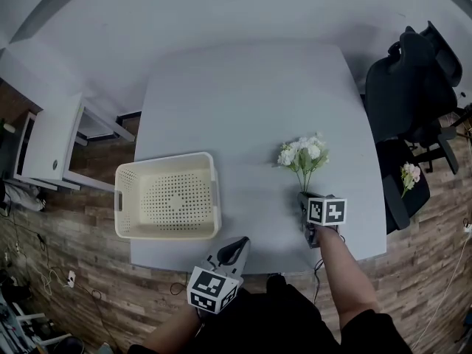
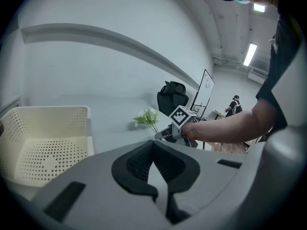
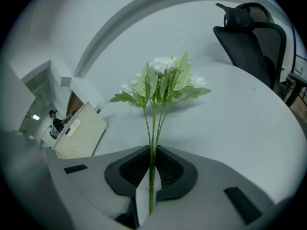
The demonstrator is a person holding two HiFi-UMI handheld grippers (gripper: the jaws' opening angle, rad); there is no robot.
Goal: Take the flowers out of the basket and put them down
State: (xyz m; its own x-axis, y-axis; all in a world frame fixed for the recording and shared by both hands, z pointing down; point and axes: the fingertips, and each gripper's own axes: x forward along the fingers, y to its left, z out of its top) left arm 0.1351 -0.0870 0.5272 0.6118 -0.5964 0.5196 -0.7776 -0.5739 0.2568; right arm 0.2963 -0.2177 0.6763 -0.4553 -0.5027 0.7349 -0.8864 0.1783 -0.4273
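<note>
A bunch of white flowers with green leaves (image 1: 302,153) is at the right part of the grey table (image 1: 243,102), blossoms pointing away from me, low over the top. My right gripper (image 1: 304,196) is shut on their thin green stems (image 3: 152,143), which run straight between the pads. The blossoms (image 3: 163,75) cast a shadow on the table. The cream perforated basket (image 1: 166,159) stands at the front left with nothing in it. My left gripper (image 1: 237,248) hangs at the table's front edge, shut and holding nothing. In the left gripper view the basket (image 2: 48,110) is left and the flowers (image 2: 147,117) centre.
A black office chair (image 1: 409,87) stands right of the table, and a second small bunch of flowers (image 1: 409,174) lies on a dark seat beside it. A white cabinet (image 1: 55,142) is off the table's left side. The floor is wood-patterned.
</note>
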